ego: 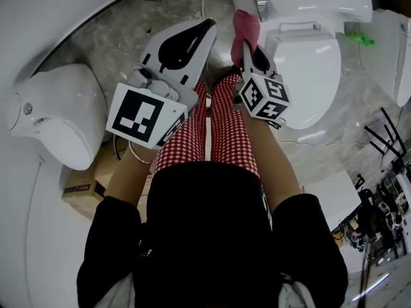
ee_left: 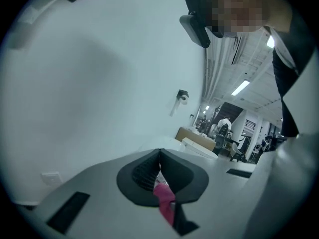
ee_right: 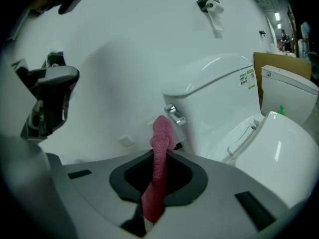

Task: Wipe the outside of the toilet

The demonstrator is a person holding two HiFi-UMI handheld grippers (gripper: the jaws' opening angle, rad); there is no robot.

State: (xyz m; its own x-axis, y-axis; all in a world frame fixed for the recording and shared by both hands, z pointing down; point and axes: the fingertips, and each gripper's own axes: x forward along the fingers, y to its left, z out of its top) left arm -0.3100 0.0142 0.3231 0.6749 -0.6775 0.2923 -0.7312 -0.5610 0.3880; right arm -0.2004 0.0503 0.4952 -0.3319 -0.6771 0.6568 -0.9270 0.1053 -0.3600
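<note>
Head view shows three toilets: the task toilet (ego: pixel 308 63) at one o'clock, a second toilet (ego: pixel 61 124) at nine, a third toilet (ego: pixel 393 56) at three. Of two grippers, the right gripper (ego: pixel 248 43) clamps one pink cloth (ego: pixel 245 24) near the task toilet's flush lever (ego: pixel 259 5). The left gripper (ego: pixel 207 25), at twelve, is closed on a small pink scrap (ee_left: pixel 164 199).

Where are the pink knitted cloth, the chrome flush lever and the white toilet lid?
pink knitted cloth (ee_right: pixel 159 158), right gripper view, on its upright middle stretch.
chrome flush lever (ee_right: pixel 174 114), right gripper view, on the handle.
white toilet lid (ego: pixel 307 69), head view, on the centre of its top.
</note>
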